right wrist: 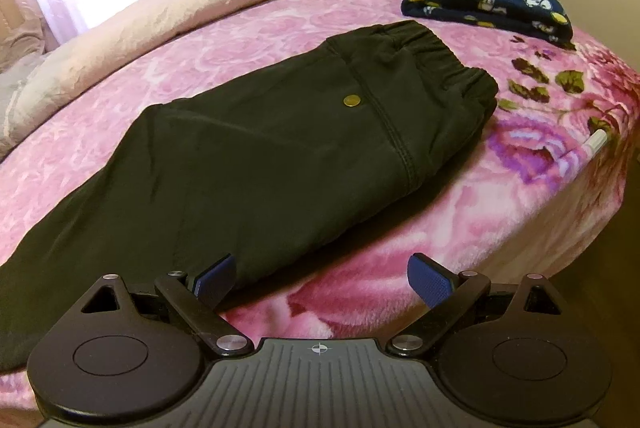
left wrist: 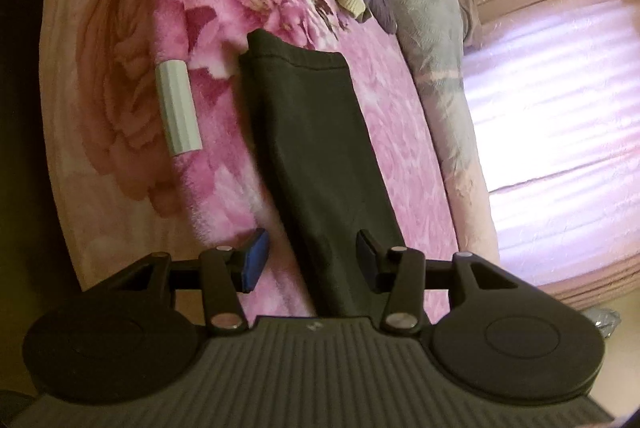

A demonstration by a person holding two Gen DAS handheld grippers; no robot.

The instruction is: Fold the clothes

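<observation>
Pink floral blanket (right wrist: 440,211) on bed, black trousers (right wrist: 248,163) flat, lit curtains (left wrist: 560,99) behind, both jaws open, empty.

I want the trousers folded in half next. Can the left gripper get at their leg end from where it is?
Probably yes. The left gripper is open and the trousers run straight out between its fingers, with nothing lying on them.

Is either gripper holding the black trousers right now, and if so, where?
No. The left gripper and right gripper are both open and empty above the black trousers.
</observation>
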